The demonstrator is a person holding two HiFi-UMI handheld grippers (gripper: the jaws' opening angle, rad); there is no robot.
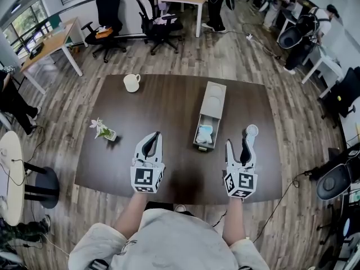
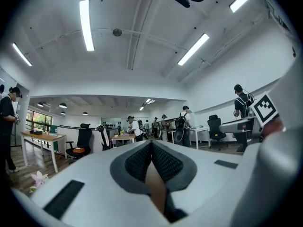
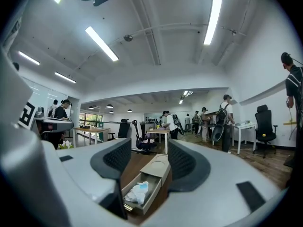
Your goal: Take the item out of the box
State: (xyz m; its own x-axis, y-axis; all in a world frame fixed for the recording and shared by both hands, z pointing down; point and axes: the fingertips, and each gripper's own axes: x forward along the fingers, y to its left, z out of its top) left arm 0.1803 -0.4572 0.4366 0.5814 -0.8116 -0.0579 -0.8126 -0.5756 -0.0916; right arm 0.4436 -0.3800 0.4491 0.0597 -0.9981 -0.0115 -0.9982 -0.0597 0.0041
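A long beige box [image 1: 212,107] lies on the dark table [image 1: 169,103], its drawer pulled out toward me. In the drawer sits a crumpled white and light-blue item [image 1: 205,133], which the right gripper view shows as item [image 3: 138,192] inside the box [image 3: 151,171]. My right gripper [image 1: 238,145] rests on the table just right of the drawer's near end; its jaws stand open and empty [image 3: 144,157], apart from the box. My left gripper [image 1: 152,141] sits left of the box, its pads pressed together with nothing between them [image 2: 151,145].
A white mug [image 1: 131,82] stands at the table's far left. A small potted flower [image 1: 103,130] is at the left, and a round white object [image 1: 251,130] lies beside the right gripper. Office chairs, desks and people fill the room beyond.
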